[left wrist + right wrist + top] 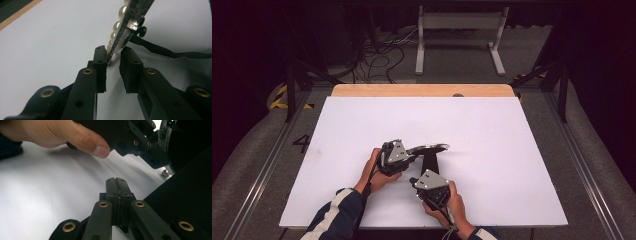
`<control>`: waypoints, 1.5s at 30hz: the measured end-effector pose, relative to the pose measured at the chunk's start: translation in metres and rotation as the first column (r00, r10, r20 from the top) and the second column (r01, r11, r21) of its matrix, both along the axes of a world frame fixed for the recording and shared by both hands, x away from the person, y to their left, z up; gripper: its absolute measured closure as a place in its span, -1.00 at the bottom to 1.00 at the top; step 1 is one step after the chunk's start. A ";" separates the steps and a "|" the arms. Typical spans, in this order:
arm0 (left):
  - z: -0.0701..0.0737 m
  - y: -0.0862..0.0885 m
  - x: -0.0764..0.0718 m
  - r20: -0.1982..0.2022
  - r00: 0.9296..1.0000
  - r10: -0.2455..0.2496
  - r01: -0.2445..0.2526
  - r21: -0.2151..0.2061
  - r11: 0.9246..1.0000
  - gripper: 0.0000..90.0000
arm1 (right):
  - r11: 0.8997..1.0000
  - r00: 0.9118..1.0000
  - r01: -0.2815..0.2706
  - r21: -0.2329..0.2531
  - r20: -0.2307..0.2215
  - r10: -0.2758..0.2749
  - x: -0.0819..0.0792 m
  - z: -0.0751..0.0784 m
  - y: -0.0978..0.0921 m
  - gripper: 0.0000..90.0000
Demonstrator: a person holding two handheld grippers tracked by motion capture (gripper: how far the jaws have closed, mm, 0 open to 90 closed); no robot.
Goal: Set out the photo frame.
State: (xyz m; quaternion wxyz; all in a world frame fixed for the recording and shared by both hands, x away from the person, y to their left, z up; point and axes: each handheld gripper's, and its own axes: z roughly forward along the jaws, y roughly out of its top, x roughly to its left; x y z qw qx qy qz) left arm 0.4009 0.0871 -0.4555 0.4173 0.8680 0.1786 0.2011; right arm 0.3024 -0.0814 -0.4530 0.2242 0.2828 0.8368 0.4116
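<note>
On the white table (492, 150), near its front middle, the left gripper (409, 156) meets one end of a curved, glittery band (429, 148) that arches to the right, its far end just above the surface. In the left gripper view the band (130, 25) is a thin, sparkling strip edged with a row of pearls (117, 25); its lower end sits between the two black jaws, which stand a little apart, the left jaw touching the strip and the right one just beside it, so the left gripper (113, 58) is parted around the band's end rather than pressed on it. A black cord (170, 53) trails off to the right behind the strip. Below the band hangs a piece of black fabric (430, 162), and the right gripper (418, 181) sits just in front of it, its jaws (116, 185) pressed together; a thin dark edge may be pinched between them, but I cannot tell from this angle. In the right gripper view the black fabric (185, 195) stands close at the right, and the left hand (57, 135) and its gripper crowd in above. Beyond the white sheet lie a wooden table edge (422, 90), a grey floor with cables (382, 60) and a white stand (460, 35).
</note>
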 end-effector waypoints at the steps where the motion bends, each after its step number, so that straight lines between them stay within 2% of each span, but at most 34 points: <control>1: 0.000 0.000 0.000 0.002 1.000 0.000 0.000 0.001 1.000 0.70 | 1.000 1.000 0.005 -0.005 0.001 -0.005 0.000 -0.001 0.000 1.00; 6: 0.000 0.001 0.000 0.000 1.000 -0.001 0.001 0.004 1.000 0.71 | 0.999 0.999 0.040 -0.031 -0.003 -0.040 0.002 -0.003 -0.001 1.00; 25: 0.002 0.001 -0.005 0.008 1.000 -0.004 0.004 0.030 1.000 0.79 | 0.997 0.998 0.058 -0.056 -0.026 -0.059 0.006 -0.004 -0.010 1.00; 45: 0.003 0.000 -0.014 0.026 0.999 -0.021 0.019 0.050 0.999 0.80 | 0.998 0.996 0.050 -0.030 -0.073 -0.052 0.011 -0.002 -0.031 1.00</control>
